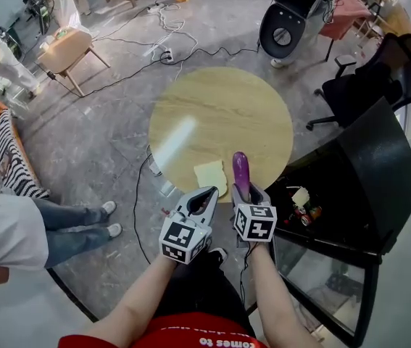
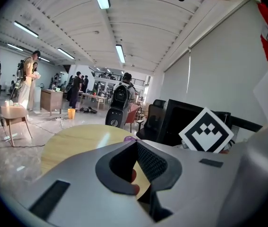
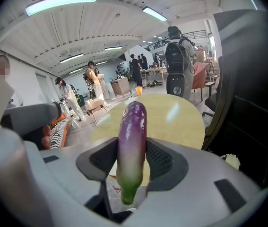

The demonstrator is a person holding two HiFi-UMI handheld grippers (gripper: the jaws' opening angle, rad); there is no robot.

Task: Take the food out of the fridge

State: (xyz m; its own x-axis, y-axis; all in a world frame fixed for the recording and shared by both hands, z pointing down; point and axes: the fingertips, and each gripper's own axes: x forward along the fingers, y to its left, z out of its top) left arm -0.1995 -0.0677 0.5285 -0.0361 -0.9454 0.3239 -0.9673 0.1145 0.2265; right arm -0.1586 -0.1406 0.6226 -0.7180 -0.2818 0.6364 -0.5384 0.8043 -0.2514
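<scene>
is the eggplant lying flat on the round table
No, the eggplant stands upright, clamped between the fingers of the right gripper, not lying on the round table.

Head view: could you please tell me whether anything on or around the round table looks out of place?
A pale bread-like slice lies bare on the round table, close to its near edge, with no plate under it. Cables trail loose across the floor beyond. Nothing looks spilled or damaged.
</scene>
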